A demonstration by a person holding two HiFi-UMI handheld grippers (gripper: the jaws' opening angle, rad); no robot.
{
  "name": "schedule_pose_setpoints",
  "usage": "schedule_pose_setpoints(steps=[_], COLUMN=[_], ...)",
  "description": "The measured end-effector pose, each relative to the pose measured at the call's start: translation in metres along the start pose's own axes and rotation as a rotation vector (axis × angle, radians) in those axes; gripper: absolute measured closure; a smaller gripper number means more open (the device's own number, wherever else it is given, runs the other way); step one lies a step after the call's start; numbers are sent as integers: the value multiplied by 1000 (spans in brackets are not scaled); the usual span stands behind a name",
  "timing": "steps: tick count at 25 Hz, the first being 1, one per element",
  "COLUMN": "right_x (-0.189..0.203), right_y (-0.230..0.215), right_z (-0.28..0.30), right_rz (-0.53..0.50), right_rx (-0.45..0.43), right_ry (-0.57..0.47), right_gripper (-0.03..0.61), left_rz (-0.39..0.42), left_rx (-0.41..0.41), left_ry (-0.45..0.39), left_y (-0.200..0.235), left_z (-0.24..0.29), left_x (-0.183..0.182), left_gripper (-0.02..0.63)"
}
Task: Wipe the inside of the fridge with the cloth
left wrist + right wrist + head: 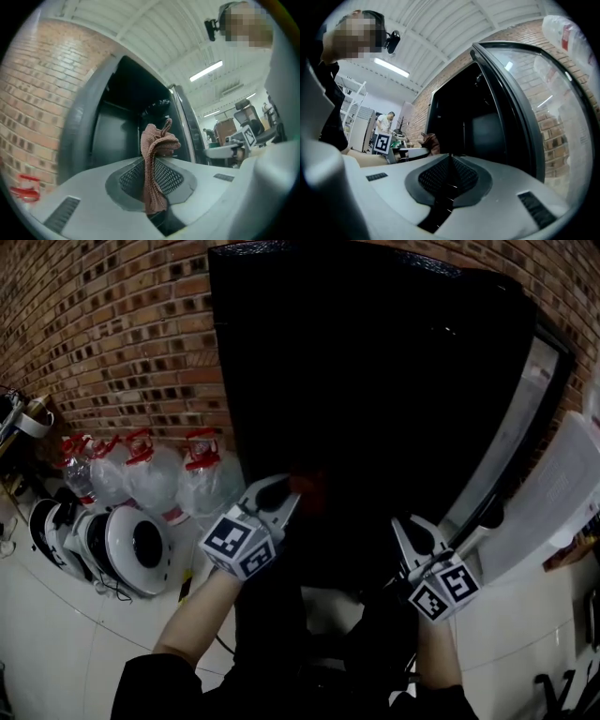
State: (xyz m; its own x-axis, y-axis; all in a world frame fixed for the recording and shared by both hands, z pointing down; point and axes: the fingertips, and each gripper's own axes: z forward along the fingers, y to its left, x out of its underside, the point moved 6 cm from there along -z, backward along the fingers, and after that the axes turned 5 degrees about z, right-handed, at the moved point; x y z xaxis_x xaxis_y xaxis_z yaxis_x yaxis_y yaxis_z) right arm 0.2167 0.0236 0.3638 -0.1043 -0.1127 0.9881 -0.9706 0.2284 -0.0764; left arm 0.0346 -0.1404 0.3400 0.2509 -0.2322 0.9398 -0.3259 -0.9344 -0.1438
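**Holding the cloth up at the open fridge**

Clamping the cloth in the left gripper, pads pressing tight on its lower fold, the rest bunching up past the tips in a reddish-brown knot. Pointing that gripper slightly upward at the fridge, right in front of its black opening. Giving no clear sign of contact between cloth and fridge. Showing nothing of the inside but darkness.

Holding the right gripper closed on nothing, pads meeting in a thin line. Hanging it lower than the left one and off to the right, near the bottom edge of the door. Leaving that glass door swung wide open to the right.

Reaching forward with both forearms out of dark sleeves, marker cubes facing up toward the head view.

Facing a brick wall behind and to the left of the fridge. Standing at its foot on the white floor, just beside the fridge's left side, clear jugs with red caps.
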Motion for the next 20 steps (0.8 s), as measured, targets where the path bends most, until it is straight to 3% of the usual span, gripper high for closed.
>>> schedule_pose_setpoints(steps=[10, 20], right_x=[16, 38], right_y=[6, 13], right_z=[11, 22], right_rz=[9, -15], right_rx=[18, 46], right_ry=[-32, -40], right_gripper=[574, 575], left_rz=[34, 27], left_rx=[-81, -139], left_ry=[-19, -8], left_y=[-2, -4], left_z=[-78, -101], left_x=[-6, 19], left_gripper=[566, 566])
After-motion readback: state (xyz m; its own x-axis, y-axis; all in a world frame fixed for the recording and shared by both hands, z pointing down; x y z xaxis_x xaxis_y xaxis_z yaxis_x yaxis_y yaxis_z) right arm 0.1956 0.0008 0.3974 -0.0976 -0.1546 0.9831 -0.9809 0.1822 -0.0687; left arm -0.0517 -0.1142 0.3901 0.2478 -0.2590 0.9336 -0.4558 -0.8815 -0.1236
